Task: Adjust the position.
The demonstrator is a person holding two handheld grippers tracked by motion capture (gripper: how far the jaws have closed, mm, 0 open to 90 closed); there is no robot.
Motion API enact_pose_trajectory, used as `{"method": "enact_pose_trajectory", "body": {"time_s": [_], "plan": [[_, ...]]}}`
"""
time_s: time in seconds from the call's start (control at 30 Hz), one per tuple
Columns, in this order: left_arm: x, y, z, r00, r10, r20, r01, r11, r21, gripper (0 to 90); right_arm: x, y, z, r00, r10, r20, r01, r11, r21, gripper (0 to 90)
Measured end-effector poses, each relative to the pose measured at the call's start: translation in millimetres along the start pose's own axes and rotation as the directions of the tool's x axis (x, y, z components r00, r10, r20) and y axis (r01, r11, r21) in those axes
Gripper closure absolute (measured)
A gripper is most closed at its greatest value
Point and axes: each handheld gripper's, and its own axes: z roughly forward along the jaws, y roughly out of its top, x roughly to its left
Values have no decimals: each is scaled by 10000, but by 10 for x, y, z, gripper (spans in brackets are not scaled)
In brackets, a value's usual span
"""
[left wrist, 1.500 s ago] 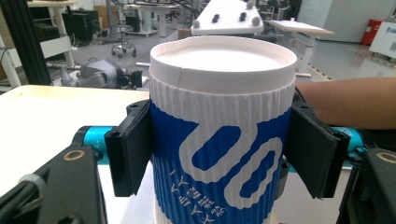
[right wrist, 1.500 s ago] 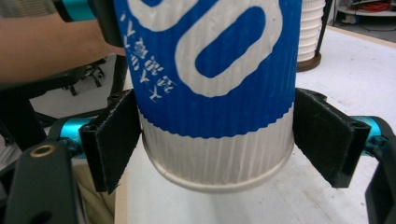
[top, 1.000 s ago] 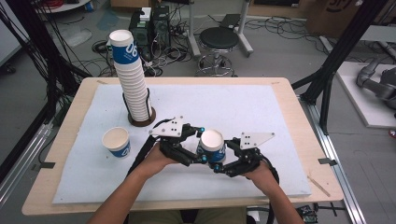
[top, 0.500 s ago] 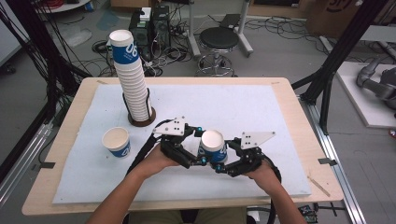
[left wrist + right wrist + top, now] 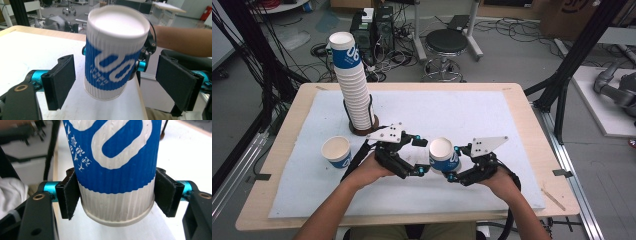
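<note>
A white paper cup with a blue band (image 5: 443, 152) hangs upright just above the white mat, held low on its sides by my right gripper (image 5: 451, 162), which is shut on it. Those jaws have just been closing, and in the right gripper view their pads (image 5: 70, 195) press the ribbed wall of the cup (image 5: 115, 170). My left gripper (image 5: 423, 156) faces the cup from the left. Its jaws have just been opening. In the left gripper view they stand wide on either side of the cup (image 5: 112, 62), with a gap at each pad (image 5: 62, 80).
A tall stack of the same cups (image 5: 354, 85) stands in a round holder at the mat's back left. One single cup (image 5: 336, 151) stands upright on the mat (image 5: 462, 115) to the left of my left hand. A stool and cables lie beyond the table.
The left gripper's jaws have spread apart and come off the cup. The cup stays in the right gripper, and both hands have barely moved.
</note>
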Motion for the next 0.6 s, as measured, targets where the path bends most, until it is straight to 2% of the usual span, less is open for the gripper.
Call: {"method": "enact_pose_trajectory", "body": {"time_s": [0.2, 0.3, 0.4, 0.5, 0.6], "plan": [[7, 100, -24, 9997, 187, -155, -180, 9991, 389, 162, -22, 45, 58, 9997, -233, 12, 230, 9933, 1128, 295], [4, 140, 1, 9989, 397, -257, -371, 9948, 950, 162, -24, 83, 83, 9991, -415, -16, 413, 9862, 1601, 295], [-4, 165, 50, 9980, 547, -327, -492, 9873, 1513, 162, -22, 130, 109, 9982, -596, -48, 592, 9749, 2146, 295], [0, 175, 98, 9982, 563, -193, -518, 9814, 1850, 163, -24, 173, 140, 9968, -797, -109, 797, 9600, 2685, 295], [7, 193, 145, 9983, 563, -146, -518, 9749, 2166, 164, -17, 200, 176, 9959, -881, -213, 905, 9505, 2972, 295]]}}
